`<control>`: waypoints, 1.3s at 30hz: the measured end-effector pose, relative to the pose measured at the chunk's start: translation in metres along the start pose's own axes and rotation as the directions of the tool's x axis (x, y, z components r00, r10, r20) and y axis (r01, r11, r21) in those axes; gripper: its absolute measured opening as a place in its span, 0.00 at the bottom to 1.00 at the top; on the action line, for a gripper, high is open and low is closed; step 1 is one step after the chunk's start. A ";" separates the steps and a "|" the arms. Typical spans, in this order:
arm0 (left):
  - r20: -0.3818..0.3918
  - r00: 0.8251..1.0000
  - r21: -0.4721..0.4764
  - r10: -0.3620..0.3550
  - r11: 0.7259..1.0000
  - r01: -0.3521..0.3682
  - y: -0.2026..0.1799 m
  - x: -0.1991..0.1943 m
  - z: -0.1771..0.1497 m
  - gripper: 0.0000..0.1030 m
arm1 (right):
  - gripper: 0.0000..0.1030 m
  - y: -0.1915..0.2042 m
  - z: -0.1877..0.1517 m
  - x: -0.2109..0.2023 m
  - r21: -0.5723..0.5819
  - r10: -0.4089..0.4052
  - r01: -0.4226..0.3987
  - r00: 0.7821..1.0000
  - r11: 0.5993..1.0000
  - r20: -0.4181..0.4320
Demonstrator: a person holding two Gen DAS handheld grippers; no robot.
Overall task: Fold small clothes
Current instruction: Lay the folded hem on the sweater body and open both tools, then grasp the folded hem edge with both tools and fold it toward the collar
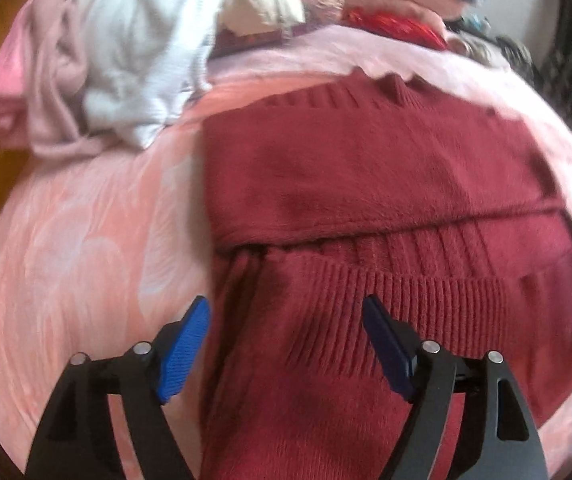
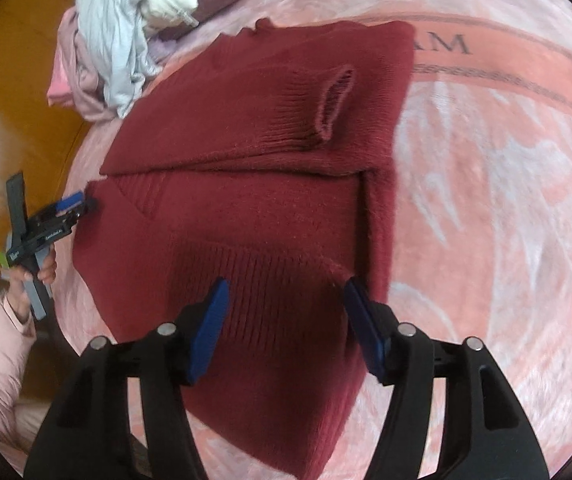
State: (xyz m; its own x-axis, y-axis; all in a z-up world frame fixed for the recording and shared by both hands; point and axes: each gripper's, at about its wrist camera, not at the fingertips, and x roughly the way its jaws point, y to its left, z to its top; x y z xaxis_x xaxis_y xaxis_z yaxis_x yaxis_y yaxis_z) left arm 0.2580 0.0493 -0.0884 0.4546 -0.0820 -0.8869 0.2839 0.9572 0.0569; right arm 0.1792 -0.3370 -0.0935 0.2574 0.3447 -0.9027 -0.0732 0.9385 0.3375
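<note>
Red sweater [image 2: 254, 208] lies partly folded on the pink blanket [image 2: 486, 200] of the bed, one cuffed sleeve [image 2: 326, 100] laid across its upper half. My right hand-held gripper [image 2: 286, 328] hovers over the near ribbed hem, blue pads spread apart — nothing between them. My left hand-held gripper [image 1: 286, 344] stands equally wide over the sweater's left edge. A heap of pale clothes [image 1: 126, 60] sits at the far left corner — well apart from the sweater.
</note>
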 end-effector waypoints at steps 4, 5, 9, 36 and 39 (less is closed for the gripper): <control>-0.016 1.000 0.051 0.011 0.999 -0.010 -0.011 0.014 0.000 0.77 | 0.68 -0.003 -0.001 0.018 -0.042 -0.028 0.026 0.998 0.999 -0.048; -0.026 1.000 0.060 0.006 0.998 -0.004 -0.012 0.017 -0.001 0.77 | 0.69 -0.003 -0.002 0.021 -0.056 -0.037 0.034 0.998 0.998 -0.053; -0.036 0.999 0.095 -0.009 0.995 0.012 -0.018 0.024 -0.008 0.75 | 0.71 0.003 -0.009 0.025 -0.146 -0.046 0.036 0.996 0.989 -0.070; 0.157 0.980 -0.005 -0.125 0.992 0.127 0.000 -0.048 -0.040 0.07 | 0.10 0.007 -0.015 -0.011 -0.163 0.150 -0.148 0.989 0.975 -0.005; 0.173 0.978 -0.070 -0.114 0.989 0.128 0.011 -0.048 -0.034 0.07 | 0.09 0.002 -0.011 -0.023 -0.127 0.174 -0.168 0.984 0.978 0.038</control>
State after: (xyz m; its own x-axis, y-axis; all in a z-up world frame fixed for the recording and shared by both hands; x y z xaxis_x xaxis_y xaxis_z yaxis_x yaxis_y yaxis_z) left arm 0.2103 0.0729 -0.0609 0.5582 -0.2373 -0.7950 0.2796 0.9560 -0.0890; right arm 0.1627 -0.3428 -0.0752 0.2774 0.5014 -0.8195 -0.2366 0.8624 0.4475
